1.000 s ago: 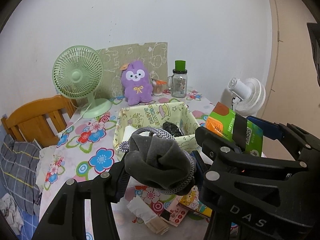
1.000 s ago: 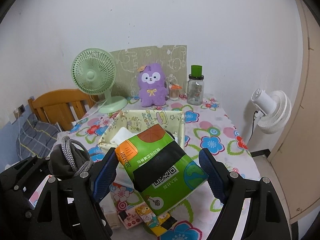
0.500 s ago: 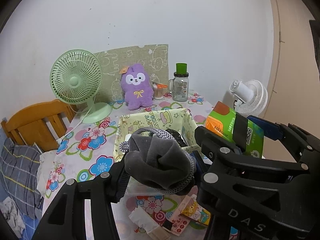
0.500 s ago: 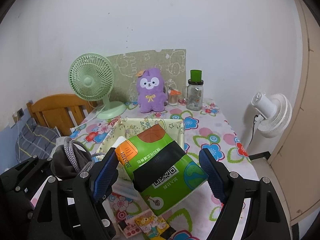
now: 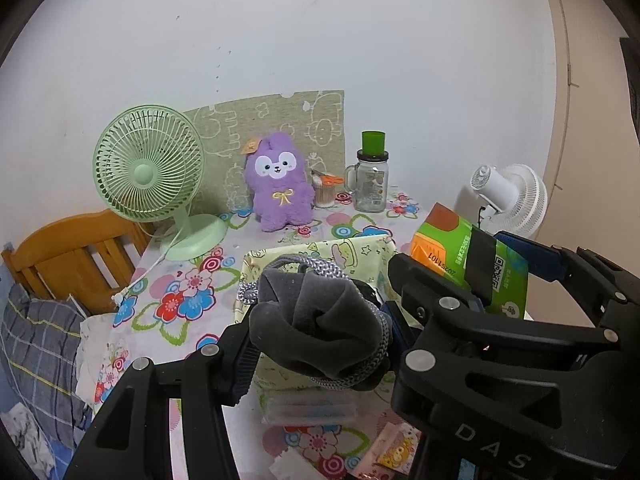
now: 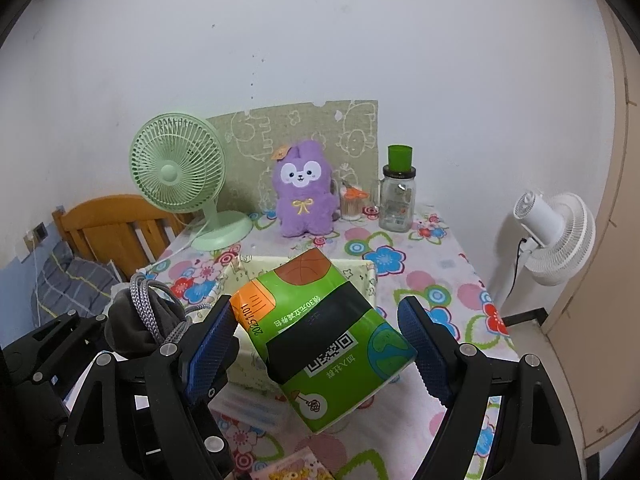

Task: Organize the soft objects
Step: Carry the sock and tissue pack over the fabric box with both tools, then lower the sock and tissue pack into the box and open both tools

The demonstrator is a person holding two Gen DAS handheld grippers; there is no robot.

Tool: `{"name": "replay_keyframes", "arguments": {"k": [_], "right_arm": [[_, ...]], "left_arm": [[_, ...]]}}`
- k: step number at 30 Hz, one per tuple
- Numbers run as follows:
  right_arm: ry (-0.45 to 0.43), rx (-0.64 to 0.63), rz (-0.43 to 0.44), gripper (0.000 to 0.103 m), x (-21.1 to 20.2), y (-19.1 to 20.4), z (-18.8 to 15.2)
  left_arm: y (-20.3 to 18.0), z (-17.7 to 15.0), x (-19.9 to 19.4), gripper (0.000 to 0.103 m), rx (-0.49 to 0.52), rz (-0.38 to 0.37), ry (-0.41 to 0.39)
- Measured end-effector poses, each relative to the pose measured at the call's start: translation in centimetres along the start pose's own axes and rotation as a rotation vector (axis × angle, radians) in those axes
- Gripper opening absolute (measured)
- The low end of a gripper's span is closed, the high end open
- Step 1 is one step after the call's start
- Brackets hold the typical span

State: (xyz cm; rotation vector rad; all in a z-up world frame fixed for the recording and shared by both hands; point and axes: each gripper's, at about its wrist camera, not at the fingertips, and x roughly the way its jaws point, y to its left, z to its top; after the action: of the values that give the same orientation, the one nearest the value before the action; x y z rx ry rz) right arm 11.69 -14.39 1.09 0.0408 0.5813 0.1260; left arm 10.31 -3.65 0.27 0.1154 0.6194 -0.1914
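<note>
My left gripper (image 5: 320, 320) is shut on a grey soft pouch (image 5: 316, 332) with a grey braided cord around it. The pouch hangs over the near edge of a yellow-green fabric box (image 5: 360, 252). My right gripper (image 6: 316, 320) is shut on a green tissue pack (image 6: 320, 336), its blue pads (image 6: 208, 344) pressing both sides, above the same fabric box (image 6: 360, 272). The right wrist view has the pouch (image 6: 136, 328) at its left; the left wrist view has the tissue pack (image 5: 468, 264) at its right. A purple plush toy (image 5: 278, 184) sits upright at the back of the table.
A green desk fan (image 5: 148, 172) stands back left and a glass jar with a green lid (image 5: 372, 184) back right. A white fan (image 5: 516, 196) stands beyond the table's right edge, a wooden headboard (image 5: 72, 252) to the left. A clear case (image 5: 308, 408) and snack packets (image 5: 396, 452) lie near.
Both grippers have carried their loads forward over the table, toward the fabric box. The back-wall objects look slightly larger. Neither grip has changed.
</note>
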Motion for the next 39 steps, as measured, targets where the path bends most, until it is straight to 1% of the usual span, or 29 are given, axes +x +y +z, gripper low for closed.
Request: {"name": "replay_keyframes", "arguments": {"k": [16,27,29,30,31,34,37,39], "right_arm": [[0.039,0.009,0.023,0.084,5.3,-0.6,1.3],[0.073,0.03,0.034,0.084,9.0,-1.5,1.3],[0.079,0.032,0.034,0.084,9.6,-1.6,1.2],[0.083,0.032,0.035,0.084,9.9,-1.6,1.2],[0.085,0.033,0.039,0.084,10.2,-1.6,1.2],[0.094,0.026,0.038,0.085,11.2,-1.6,1.1],[0.098,0.028,0.041,0.088,12.0,-1.8,0.9],[0.101,0.026,0.05,0.095,12.4,-1.9,0.8]], "left_arm": [[0.7,1.3,4.8,0.061,-0.005,0.016,0.048],[1.1,1.6,8.5,0.061,-0.013,0.011,0.094],[1.1,1.6,9.1,0.063,-0.017,0.009,0.1],[1.2,1.6,9.5,0.066,-0.019,0.008,0.105],[1.2,1.6,9.8,0.072,-0.019,0.008,0.108],[1.1,1.4,10.7,0.082,-0.013,0.025,0.117],[1.3,1.2,11.2,0.089,-0.008,0.034,0.124],[1.4,1.1,11.4,0.093,-0.012,0.034,0.124]]}}
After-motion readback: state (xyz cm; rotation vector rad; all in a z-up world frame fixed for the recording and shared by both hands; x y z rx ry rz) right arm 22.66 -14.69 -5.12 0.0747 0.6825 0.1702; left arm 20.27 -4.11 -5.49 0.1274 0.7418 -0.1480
